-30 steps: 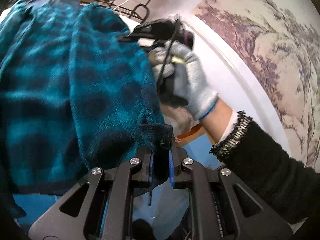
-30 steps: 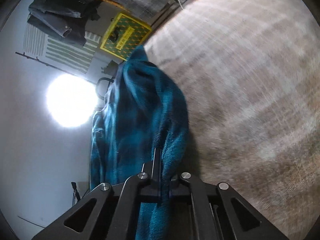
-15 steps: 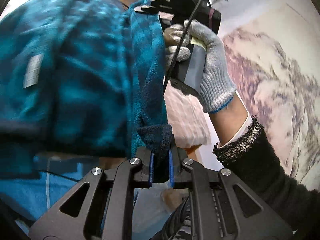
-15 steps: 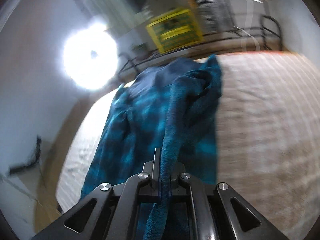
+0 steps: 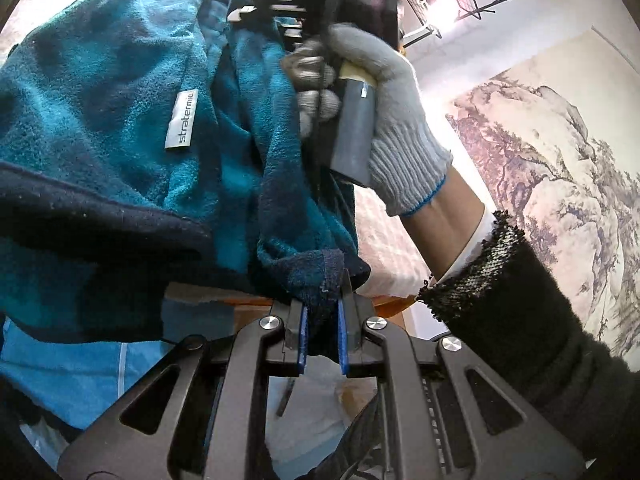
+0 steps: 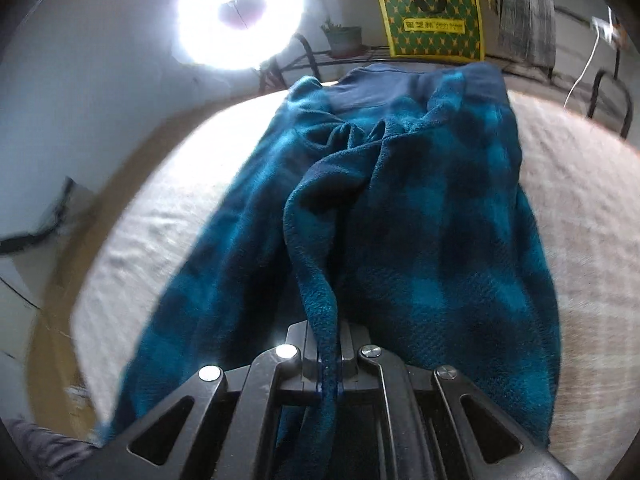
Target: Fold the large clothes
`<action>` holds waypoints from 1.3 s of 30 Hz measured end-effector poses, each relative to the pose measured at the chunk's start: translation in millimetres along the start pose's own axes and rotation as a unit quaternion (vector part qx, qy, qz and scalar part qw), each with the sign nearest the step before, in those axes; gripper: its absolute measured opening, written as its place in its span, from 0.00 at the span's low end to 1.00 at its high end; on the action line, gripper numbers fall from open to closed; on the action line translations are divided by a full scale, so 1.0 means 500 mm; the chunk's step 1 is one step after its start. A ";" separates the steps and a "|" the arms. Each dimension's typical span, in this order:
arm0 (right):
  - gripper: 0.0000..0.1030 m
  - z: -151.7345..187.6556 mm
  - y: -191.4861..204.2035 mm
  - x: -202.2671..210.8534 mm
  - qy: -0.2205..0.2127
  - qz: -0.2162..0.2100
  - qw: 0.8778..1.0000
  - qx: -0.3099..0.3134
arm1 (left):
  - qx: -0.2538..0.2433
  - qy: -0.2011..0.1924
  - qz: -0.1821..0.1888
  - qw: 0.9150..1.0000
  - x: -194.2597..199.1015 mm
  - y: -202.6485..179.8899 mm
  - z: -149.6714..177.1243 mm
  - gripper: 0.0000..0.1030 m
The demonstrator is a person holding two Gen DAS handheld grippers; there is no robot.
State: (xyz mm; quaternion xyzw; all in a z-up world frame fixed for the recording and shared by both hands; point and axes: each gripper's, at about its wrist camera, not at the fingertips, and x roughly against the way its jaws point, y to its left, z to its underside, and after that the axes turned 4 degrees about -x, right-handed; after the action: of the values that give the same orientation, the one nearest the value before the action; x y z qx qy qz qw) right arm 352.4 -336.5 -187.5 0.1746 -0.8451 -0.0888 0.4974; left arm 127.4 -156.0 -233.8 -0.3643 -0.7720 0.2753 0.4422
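Note:
A teal and navy checked fleece garment (image 6: 440, 220) lies spread lengthwise over a beige bed (image 6: 580, 200). My right gripper (image 6: 329, 364) has a thin fleece hem between its pads; its jaws are opening, though the pads look to be still on the cloth. In the left wrist view the garment (image 5: 120, 120) hangs bunched, a white label (image 5: 182, 120) showing. My left gripper (image 5: 322, 336) is shut on a dark folded corner of it. A gloved hand (image 5: 392, 132) holds the right gripper (image 5: 256, 12) just above, close to the fleece.
A bright ring lamp (image 6: 240, 12), a potted plant (image 6: 344, 40) and a yellow-green box (image 6: 432, 24) stand beyond the bed's far end. A black metal rail (image 6: 608, 92) runs at the far right. A landscape wall picture (image 5: 560, 160) fills the wall to the right.
The right gripper has rolled and swung across, so the fleece went from hanging to lying along the bed. The left gripper has drawn closer to the gloved hand, and the fleece has bunched.

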 end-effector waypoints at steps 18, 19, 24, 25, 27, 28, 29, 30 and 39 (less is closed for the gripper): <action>0.44 0.282 -0.190 0.271 0.031 -0.061 0.993 -0.096 | -0.024 -0.010 -0.032 0.999 0.041 0.006 0.017 0.09; 0.44 0.306 -0.189 0.262 0.045 -0.073 0.991 -0.100 | -0.029 -0.008 -0.034 0.999 0.036 -0.001 0.018 0.09; 0.11 0.351 -0.134 0.249 0.064 -0.070 0.993 -0.064 | -0.057 -0.015 -0.031 0.998 0.035 -0.058 -0.001 0.09; 0.09 0.347 -0.125 0.264 0.052 -0.063 0.995 -0.061 | -0.068 -0.026 -0.030 0.997 0.043 -0.071 -0.013 0.09; 0.08 0.337 -0.128 0.307 0.015 -0.079 0.993 -0.083 | -0.088 -0.038 -0.047 0.994 0.052 -0.083 -0.024 0.09; 0.08 0.337 -0.139 0.320 0.006 -0.084 0.991 -0.100 | -0.087 -0.025 -0.066 0.994 0.043 -0.073 -0.026 0.09; 0.08 0.342 -0.148 0.320 0.007 -0.085 0.990 -0.115 | -0.082 -0.014 -0.075 0.994 0.036 -0.063 -0.026 0.09; 0.08 0.352 -0.154 0.312 0.017 -0.081 0.989 -0.126 | -0.082 0.007 -0.093 0.992 0.022 -0.048 -0.020 0.09; 0.36 0.362 -0.102 0.326 0.046 -0.053 0.997 -0.035 | -0.154 0.043 -0.100 0.982 0.114 -0.096 -0.036 0.30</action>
State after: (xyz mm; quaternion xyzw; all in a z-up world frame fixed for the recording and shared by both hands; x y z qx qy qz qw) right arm 132.9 -450.1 -160.6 0.2059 -0.8070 -0.1368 0.5364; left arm 108.2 -136.1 -162.1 -0.3606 -0.8178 0.0921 0.4390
